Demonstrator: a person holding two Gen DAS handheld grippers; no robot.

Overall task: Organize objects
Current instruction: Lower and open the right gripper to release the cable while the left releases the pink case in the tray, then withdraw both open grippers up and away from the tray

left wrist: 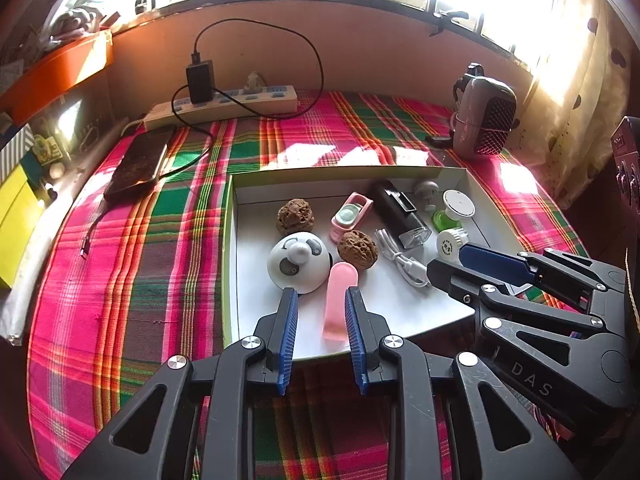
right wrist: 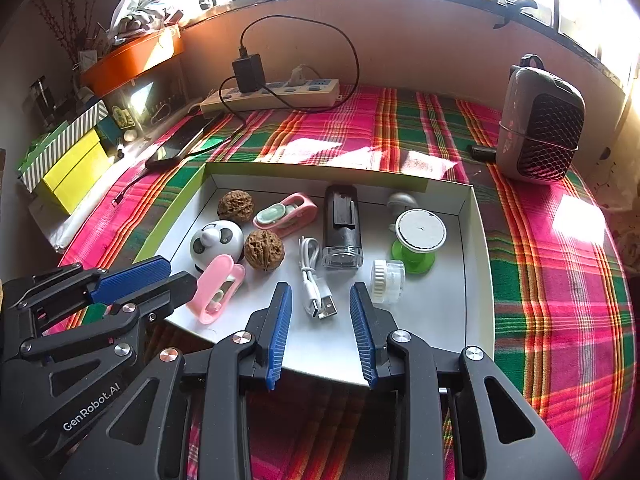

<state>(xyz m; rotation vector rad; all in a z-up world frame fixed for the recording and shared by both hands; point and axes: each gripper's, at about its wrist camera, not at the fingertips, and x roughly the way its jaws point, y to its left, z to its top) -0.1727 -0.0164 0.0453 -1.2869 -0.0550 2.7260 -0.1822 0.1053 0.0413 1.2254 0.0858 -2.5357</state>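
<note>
- While the left gripper (left wrist: 322, 300) is hovering with jaws parted and gripping nothing, the pink case (left wrist: 340, 300) is lying between its pads, untouched as far as I can tell, at the near edge of the white tray (left wrist: 400, 304).
- Likewise the right gripper (right wrist: 320, 304) is standing parted and empty over the white USB cable (right wrist: 314, 280).
- Likely light, stiff and smooth, the case is asking for a squeeze across its narrow sides; the cable is looking limp, best pinched at its bundled middle.
- Only the right wrist view is showing the case's open loop; the left view is showing plain pink.
</note>
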